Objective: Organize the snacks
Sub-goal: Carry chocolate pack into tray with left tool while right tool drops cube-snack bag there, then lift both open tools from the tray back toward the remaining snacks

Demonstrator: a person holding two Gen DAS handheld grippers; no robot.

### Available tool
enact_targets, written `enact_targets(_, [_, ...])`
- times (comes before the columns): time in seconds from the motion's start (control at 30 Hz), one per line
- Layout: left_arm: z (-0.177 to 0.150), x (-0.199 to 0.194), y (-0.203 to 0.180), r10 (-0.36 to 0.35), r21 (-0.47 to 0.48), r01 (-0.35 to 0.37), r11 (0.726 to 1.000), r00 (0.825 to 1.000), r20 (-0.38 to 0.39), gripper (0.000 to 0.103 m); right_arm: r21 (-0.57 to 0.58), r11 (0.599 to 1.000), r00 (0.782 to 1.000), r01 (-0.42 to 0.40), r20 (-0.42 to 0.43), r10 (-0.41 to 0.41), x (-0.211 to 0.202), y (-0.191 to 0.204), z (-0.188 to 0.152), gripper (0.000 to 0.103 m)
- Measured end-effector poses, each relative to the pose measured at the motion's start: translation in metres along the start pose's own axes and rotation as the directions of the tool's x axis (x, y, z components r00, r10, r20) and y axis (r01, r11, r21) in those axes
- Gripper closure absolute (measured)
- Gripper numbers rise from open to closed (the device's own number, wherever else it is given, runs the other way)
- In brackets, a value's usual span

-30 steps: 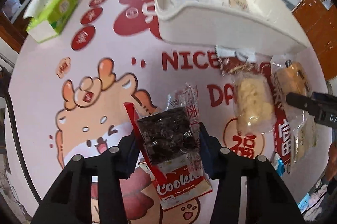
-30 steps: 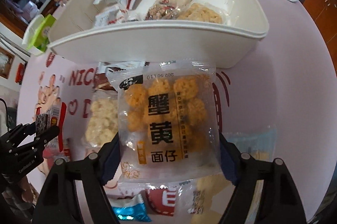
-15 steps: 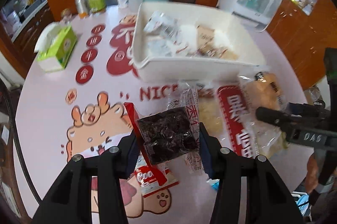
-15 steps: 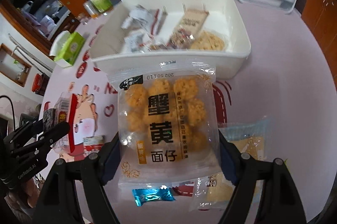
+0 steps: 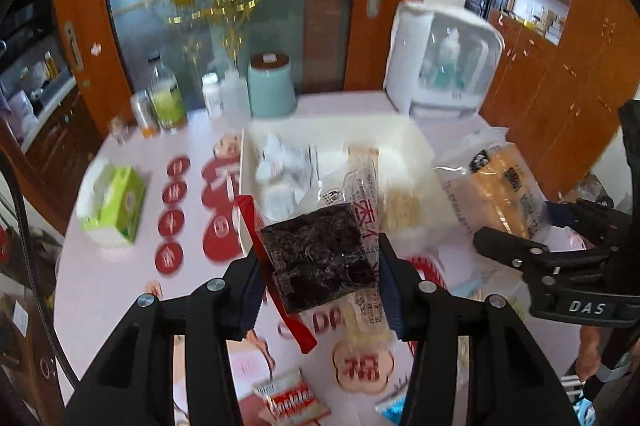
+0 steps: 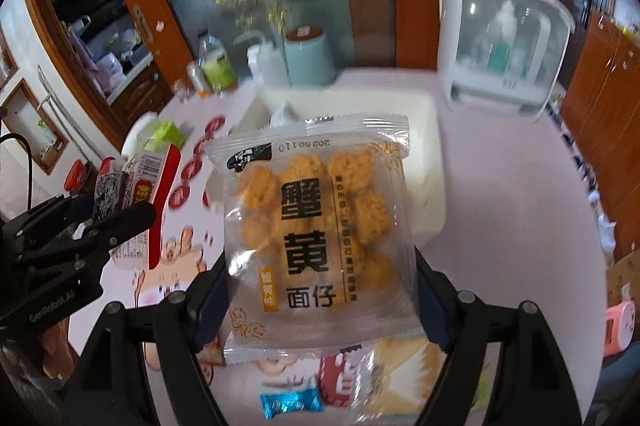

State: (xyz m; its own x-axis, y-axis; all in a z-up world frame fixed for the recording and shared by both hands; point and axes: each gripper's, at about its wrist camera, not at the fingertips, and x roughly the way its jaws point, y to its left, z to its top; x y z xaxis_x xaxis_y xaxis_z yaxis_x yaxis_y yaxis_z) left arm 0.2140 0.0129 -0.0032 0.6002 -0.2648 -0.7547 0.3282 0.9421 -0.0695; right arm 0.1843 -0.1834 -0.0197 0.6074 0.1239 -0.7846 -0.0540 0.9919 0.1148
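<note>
My left gripper (image 5: 320, 280) is shut on a clear packet of dark snacks with a red edge (image 5: 320, 258), held in the air above the pink table. My right gripper (image 6: 320, 294) is shut on a clear bag of orange puffed balls with black lettering (image 6: 316, 230), also lifted. Beyond both stands the white bin (image 5: 416, 141) with several wrapped snacks inside; in the right wrist view the white bin (image 6: 432, 153) is partly hidden by the bag. The right gripper (image 5: 520, 254) with its bag shows at the right of the left wrist view. The left gripper (image 6: 100, 222) shows at the left of the right wrist view.
Loose snacks lie on the table below: a cookie packet (image 5: 292, 398) and a blue candy (image 6: 290, 402). A green tissue box (image 5: 114, 201) sits left. Bottles (image 5: 166, 97), a teal canister (image 5: 272, 85) and a white appliance (image 5: 444, 65) stand at the table's far edge.
Both grippers have risen well above the table with their packets still held, and both have tilted up, so the door and the cabinets now show behind the bin.
</note>
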Motion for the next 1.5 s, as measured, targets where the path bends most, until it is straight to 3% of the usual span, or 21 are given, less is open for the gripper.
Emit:
enact_targets(0.33, [0.079,-0.001,-0.003,0.056,0.023,-0.059,0.998,0.991,0.122,0.054,0.009,0.997,0.985,0.074,0.154,-0.075,-0.023,-0.014,0.08,0.023])
enact_targets(0.43, [0.102,0.01,-0.003,0.069,0.015,-0.072,0.997,0.989,0.134,0.054,0.028,0.996,0.984,0.084,0.155,-0.087,-0.011,-0.02,0.101,0.022])
enact_targets(0.6, [0.117,0.06,0.003,0.076,-0.02,-0.074,0.997,0.994,0.081,0.054,0.042,0.993,0.989,0.113,0.09,-0.116,0.028,-0.026,0.11,0.022])
enact_targets(0.73, [0.107,0.111,0.01,0.076,-0.045,-0.076,0.996,0.997,-0.003,0.052,0.042,0.992,0.993,0.118,0.006,-0.119,0.074,-0.032,0.103,0.019])
enact_targets(0.8, [0.096,0.13,0.012,0.052,-0.053,-0.053,0.997,0.998,-0.03,0.03,0.037,0.99,0.991,0.133,-0.02,-0.132,0.097,-0.036,0.096,0.018])
enact_targets(0.83, [0.091,0.141,0.014,0.048,-0.062,-0.05,0.997,0.998,-0.045,0.013,0.03,0.989,0.99,0.142,-0.017,-0.142,0.108,-0.037,0.091,0.017])
enact_targets(0.93, [0.075,0.174,0.02,0.061,-0.09,-0.074,0.993,0.989,-0.136,0.011,0.041,0.98,0.981,0.194,-0.016,-0.194,0.135,-0.042,0.074,0.013])
enact_targets(1.07, [0.057,0.2,0.033,0.072,-0.164,-0.112,0.98,0.971,-0.23,0.011,0.081,0.983,0.986,0.167,-0.004,-0.167,0.139,-0.045,0.059,0.011])
enact_targets(1.3, [0.04,0.183,0.027,0.172,-0.15,-0.204,0.967,0.965,-0.199,0.011,0.127,0.981,0.985,0.147,0.076,-0.158,0.101,-0.054,0.045,0.007])
enact_targets(1.5, [0.009,0.13,-0.009,0.231,-0.095,-0.242,0.966,0.966,-0.114,0.011,0.164,0.975,0.978,0.147,0.121,-0.167,0.065,-0.064,0.017,0.007])
